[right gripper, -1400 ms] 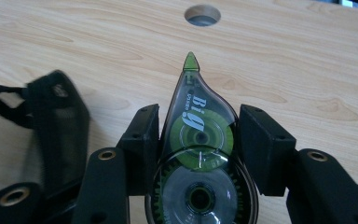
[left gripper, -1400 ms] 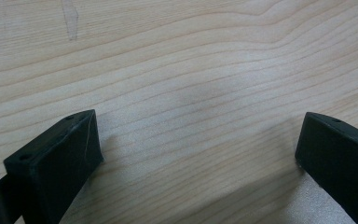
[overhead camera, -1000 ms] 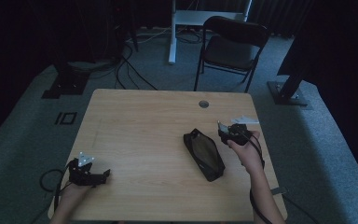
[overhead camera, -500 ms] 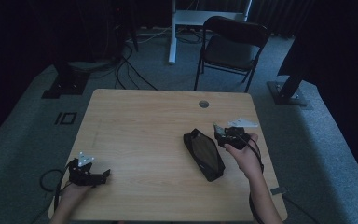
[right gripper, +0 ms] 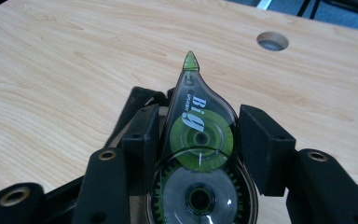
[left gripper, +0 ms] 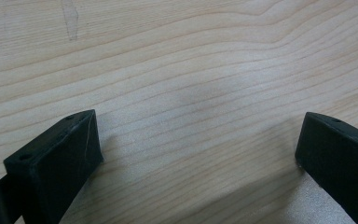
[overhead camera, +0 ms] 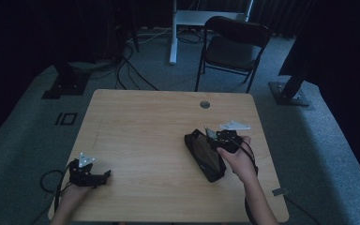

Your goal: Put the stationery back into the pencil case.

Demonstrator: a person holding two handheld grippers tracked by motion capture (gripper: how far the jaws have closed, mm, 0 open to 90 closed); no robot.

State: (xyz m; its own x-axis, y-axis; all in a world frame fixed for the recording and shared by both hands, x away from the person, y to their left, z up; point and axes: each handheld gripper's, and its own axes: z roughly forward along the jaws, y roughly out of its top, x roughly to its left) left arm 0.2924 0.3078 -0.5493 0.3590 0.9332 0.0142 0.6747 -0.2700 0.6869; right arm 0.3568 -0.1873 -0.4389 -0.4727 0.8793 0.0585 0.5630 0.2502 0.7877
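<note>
My right gripper [overhead camera: 217, 137] is shut on a clear correction-tape dispenser [right gripper: 194, 109] with green wheels; its green tip points away from me. In the high view that gripper hovers over the upper end of a black pouch [overhead camera: 205, 158], which lies on the wooden table [overhead camera: 140, 122] right of centre. A corner of the pouch [right gripper: 134, 103] shows behind the left jaw of the right gripper [right gripper: 197, 140]. My left gripper [overhead camera: 104, 176] rests near the table's front left corner. In the left gripper view it [left gripper: 200, 144] stands open over bare wood with nothing between the jaws.
A round cable hole [overhead camera: 205, 104] sits near the table's far edge. A black folding chair [overhead camera: 232, 47] stands beyond the table, with cables and stand feet on the grey floor. A cable trails from each gripper off the near edge.
My right gripper has moved left and slightly toward me with the dispenser, from beside the pouch to over its upper end. The left gripper has stayed put.
</note>
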